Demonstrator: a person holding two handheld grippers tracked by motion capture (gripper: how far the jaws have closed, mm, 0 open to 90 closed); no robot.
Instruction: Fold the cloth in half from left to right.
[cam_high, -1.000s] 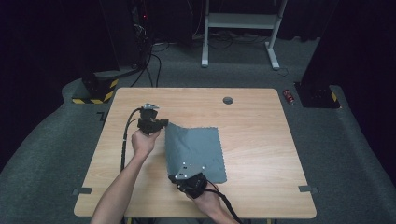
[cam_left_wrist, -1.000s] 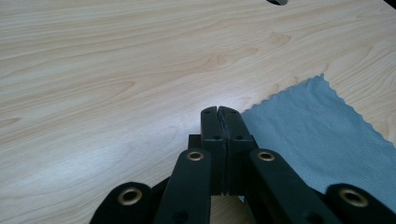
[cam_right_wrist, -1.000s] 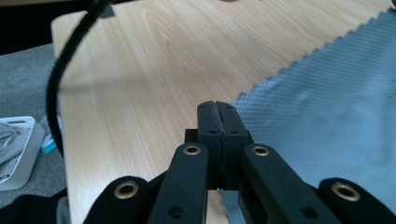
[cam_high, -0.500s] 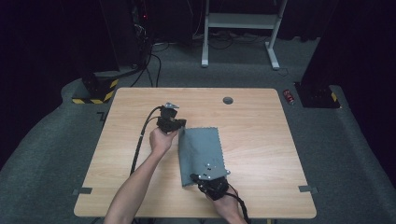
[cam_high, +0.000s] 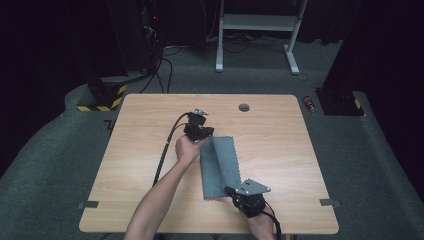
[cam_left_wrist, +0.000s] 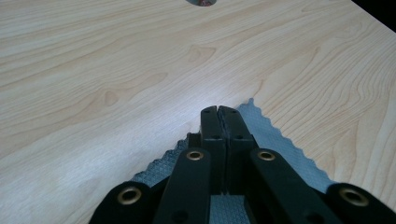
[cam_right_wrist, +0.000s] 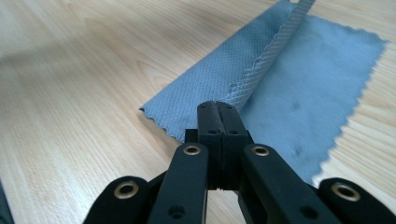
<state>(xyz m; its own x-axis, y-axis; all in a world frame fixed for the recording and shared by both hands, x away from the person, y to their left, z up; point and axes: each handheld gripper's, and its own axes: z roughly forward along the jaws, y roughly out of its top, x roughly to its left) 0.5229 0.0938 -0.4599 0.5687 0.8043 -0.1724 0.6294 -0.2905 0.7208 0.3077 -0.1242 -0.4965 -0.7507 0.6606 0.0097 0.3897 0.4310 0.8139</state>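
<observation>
A grey cloth (cam_high: 220, 165) with zigzag edges lies on the wooden table (cam_high: 150, 130), its left part lifted and folded over to the right. My left gripper (cam_high: 207, 136) is shut on the cloth's far corner. In the left gripper view the closed jaws (cam_left_wrist: 218, 109) pinch the cloth (cam_left_wrist: 275, 140) just above the wood. My right gripper (cam_high: 234, 192) is shut on the near corner. In the right gripper view its tips (cam_right_wrist: 217, 106) clamp the turned-over edge of the cloth (cam_right_wrist: 289, 93), whose textured underside faces up along the fold.
A round cable hole (cam_high: 244, 107) sits near the table's far edge. On the floor beyond are a striped black block (cam_high: 100, 95), cables, a white frame (cam_high: 255, 22) and a small red object (cam_high: 310, 102). Bare wood lies on both sides of the cloth.
Both hands have moved to the right, carrying the cloth's left edge with them. The cloth, spread wide a second ago, now shows as a narrower folded strip.
</observation>
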